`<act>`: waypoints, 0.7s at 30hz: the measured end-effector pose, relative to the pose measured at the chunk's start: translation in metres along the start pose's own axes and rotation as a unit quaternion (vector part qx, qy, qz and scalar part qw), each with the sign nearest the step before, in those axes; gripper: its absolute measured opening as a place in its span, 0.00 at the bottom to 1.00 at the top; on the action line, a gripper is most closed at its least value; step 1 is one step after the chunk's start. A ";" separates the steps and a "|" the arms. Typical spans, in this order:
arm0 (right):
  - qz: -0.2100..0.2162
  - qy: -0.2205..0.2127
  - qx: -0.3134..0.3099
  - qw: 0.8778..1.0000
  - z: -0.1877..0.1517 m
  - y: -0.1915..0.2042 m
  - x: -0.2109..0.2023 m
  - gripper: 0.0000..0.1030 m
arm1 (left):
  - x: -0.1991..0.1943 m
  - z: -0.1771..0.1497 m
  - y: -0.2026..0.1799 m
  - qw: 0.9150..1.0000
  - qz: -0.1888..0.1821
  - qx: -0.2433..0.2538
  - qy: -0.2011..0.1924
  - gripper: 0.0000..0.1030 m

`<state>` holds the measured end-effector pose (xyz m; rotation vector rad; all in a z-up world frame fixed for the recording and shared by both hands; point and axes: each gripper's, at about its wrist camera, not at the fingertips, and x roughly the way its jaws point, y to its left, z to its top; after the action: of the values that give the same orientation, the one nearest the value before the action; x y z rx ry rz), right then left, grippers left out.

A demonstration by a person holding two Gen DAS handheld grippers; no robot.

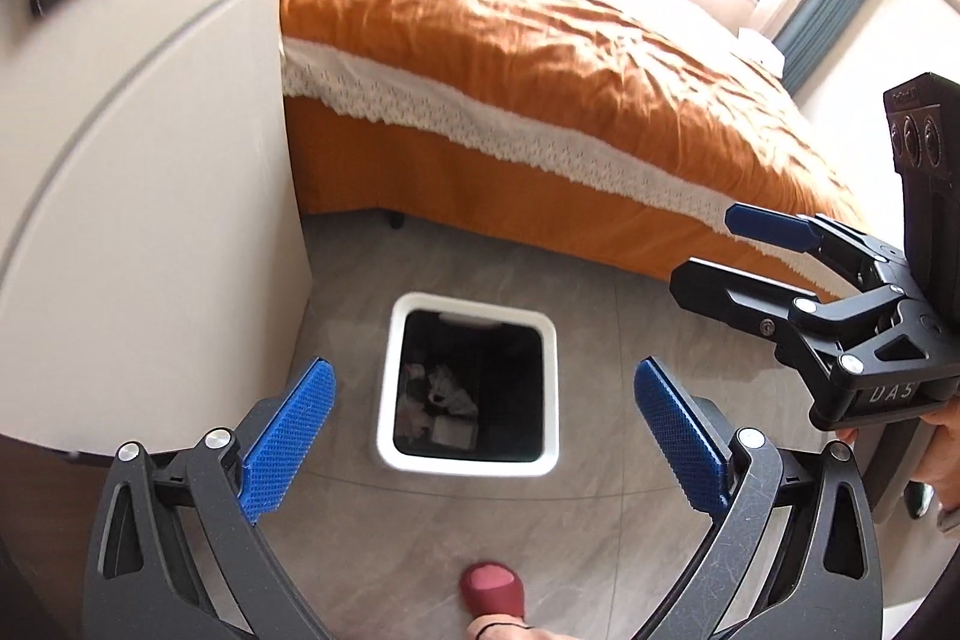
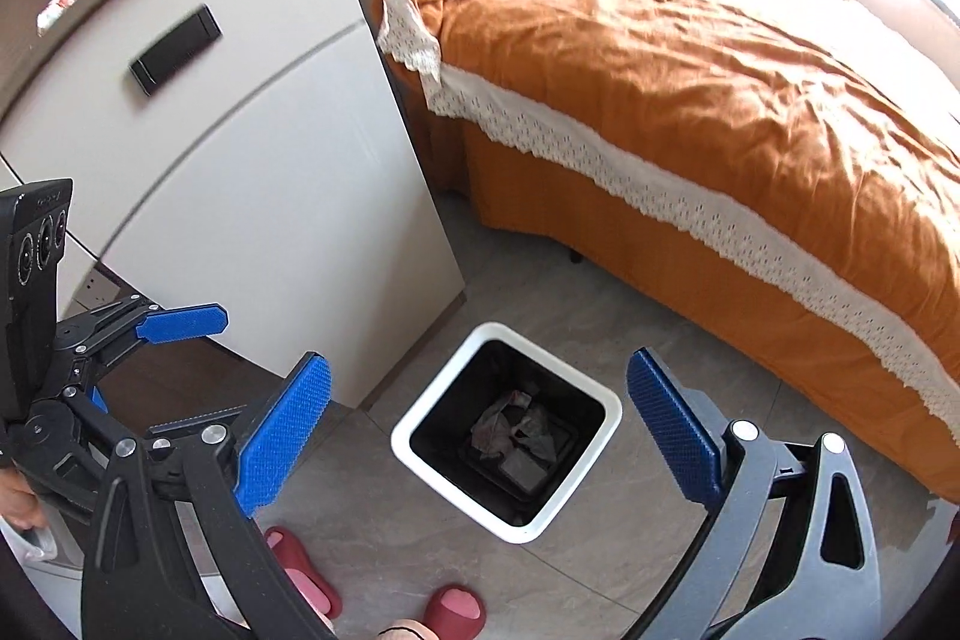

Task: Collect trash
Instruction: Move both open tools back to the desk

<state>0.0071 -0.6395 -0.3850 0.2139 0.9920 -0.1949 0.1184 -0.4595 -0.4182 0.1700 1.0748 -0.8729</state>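
Trash lies crumpled at the bottom of the bin, which stands on the grey floor between the cabinet and the bed. The left gripper hangs above the bin with its blue pads spread wide and nothing between them; the bin's mouth shows in the gap. The right gripper is just beside it, also spread wide and holding nothing, its pads framing the bin from a slight angle. Each gripper shows in the other's view, off to the side, clear of the bin. The bin has a white rim and a dark inside. Red slippers are on the floor near the bin, at the person's feet.
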 end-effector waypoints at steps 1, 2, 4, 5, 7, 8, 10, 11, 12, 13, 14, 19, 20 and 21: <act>0.000 -0.006 -0.002 1.000 0.004 0.003 -0.009 0.96 | -0.008 0.004 -0.002 1.000 0.006 0.001 -0.002 0.95; 0.001 -0.011 -0.003 1.000 0.007 0.005 -0.016 0.96 | -0.013 0.007 -0.004 1.000 0.011 0.002 -0.003 0.95; 0.001 -0.020 -0.006 1.000 0.015 0.011 -0.030 0.96 | -0.028 0.013 -0.006 1.000 0.018 0.003 -0.010 0.95; 0.002 -0.024 -0.007 1.000 0.018 0.013 -0.037 0.96 | -0.034 0.016 -0.007 1.000 0.022 0.001 -0.013 0.95; 0.007 -0.035 -0.006 0.999 0.024 0.018 -0.052 0.96 | -0.053 0.021 -0.011 0.999 0.024 0.001 -0.024 0.95; 0.009 -0.041 -0.006 0.999 0.027 0.020 -0.060 0.96 | -0.063 0.024 -0.013 0.999 0.026 0.001 -0.030 0.95; 0.009 -0.055 -0.009 0.998 0.036 0.026 -0.077 0.96 | -0.084 0.028 -0.018 0.999 0.031 0.002 -0.043 0.95; 0.008 -0.062 -0.012 0.998 0.040 0.029 -0.086 0.96 | -0.094 0.030 -0.021 0.998 0.036 0.002 -0.049 0.95; 0.011 -0.072 -0.017 0.997 0.045 0.034 -0.096 0.96 | -0.105 0.031 -0.023 0.997 0.044 0.001 -0.057 0.95; 0.015 -0.081 -0.021 0.996 0.050 0.038 -0.105 0.96 | -0.117 0.033 -0.025 0.997 0.051 0.000 -0.064 0.95; 0.018 -0.095 -0.027 0.995 0.055 0.045 -0.115 0.96 | -0.130 0.034 -0.026 0.996 0.059 -0.003 -0.072 0.95; 0.038 -0.143 -0.066 0.987 0.080 0.082 -0.155 0.96 | -0.194 0.037 -0.022 0.987 0.099 -0.022 -0.121 0.95; 0.035 -0.147 -0.081 0.985 0.086 0.093 -0.160 0.96 | -0.206 0.038 -0.021 0.986 0.106 -0.026 -0.129 0.95; 0.029 -0.153 -0.094 0.983 0.091 0.102 -0.165 0.96 | -0.219 0.038 -0.019 0.983 0.114 -0.030 -0.139 0.95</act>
<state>0.0194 -0.5549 -0.1887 0.0375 0.6922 -0.0763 0.0909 -0.3736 -0.2146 0.1136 0.8019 -0.6359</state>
